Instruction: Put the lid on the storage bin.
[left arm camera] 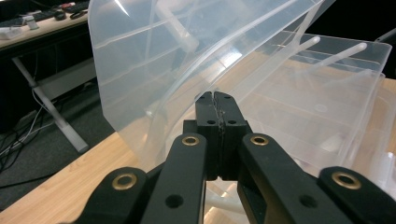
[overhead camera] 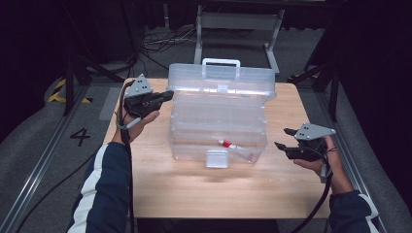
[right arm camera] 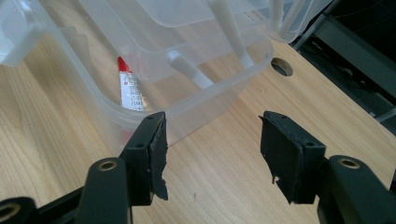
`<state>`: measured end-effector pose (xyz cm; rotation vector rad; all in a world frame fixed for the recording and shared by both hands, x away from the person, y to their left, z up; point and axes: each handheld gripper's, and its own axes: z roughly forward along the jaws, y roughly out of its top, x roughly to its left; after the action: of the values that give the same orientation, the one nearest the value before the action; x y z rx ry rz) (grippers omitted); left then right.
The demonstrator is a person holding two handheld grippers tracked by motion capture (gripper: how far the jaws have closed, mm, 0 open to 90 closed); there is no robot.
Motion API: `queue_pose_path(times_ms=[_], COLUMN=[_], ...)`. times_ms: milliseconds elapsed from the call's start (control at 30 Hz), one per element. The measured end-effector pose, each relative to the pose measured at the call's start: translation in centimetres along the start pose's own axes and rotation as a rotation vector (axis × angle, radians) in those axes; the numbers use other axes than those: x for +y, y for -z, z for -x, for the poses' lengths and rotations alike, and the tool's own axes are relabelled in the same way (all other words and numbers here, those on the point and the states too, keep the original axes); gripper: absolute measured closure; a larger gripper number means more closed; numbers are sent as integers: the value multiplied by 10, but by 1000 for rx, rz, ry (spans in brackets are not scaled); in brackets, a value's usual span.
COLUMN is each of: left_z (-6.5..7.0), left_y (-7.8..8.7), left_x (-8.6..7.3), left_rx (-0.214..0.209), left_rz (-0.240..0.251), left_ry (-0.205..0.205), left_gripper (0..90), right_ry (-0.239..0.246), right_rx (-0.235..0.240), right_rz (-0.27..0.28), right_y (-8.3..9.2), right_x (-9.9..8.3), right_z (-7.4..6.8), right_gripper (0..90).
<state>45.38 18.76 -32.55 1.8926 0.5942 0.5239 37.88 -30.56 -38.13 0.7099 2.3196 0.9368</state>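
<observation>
Clear plastic hinged storage box [overhead camera: 218,121] stands mid-table on the light wooden tabletop [overhead camera: 194,189], lid raised. Small white tube with red cap [overhead camera: 231,144] lies inside its lower tray, near the front wall. Left gripper [overhead camera: 165,95] sits at the lid's left edge, jaws pressed together, nothing between. Right gripper [overhead camera: 286,139] hovers right of the box, jaws parted, empty.

Bare tabletop [overhead camera: 194,189] all round the clear open box [overhead camera: 217,127]; raised lid [overhead camera: 221,77] across the far side.
</observation>
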Motion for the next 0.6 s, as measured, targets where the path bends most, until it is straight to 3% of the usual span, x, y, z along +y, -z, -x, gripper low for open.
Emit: queue_pose_path(times_ms=[133,433,600], left_z=[2,9,11], left_y=[-2,-2,-2], left_x=[-2,-9,-11], left_rx=[1,-7,-11], left_rz=[-21,-20,-36], left_ry=[-11,-13,-26], left_gripper=[900,900,900], right_ry=[-12,-23,-49], right_rx=[6,9,-9], right_rz=[-5,-6,-24], right_y=[-3,-6,-8], right_x=[-4,-7,-9], right_z=[-1,-2,-1], right_gripper=[413,412,405])
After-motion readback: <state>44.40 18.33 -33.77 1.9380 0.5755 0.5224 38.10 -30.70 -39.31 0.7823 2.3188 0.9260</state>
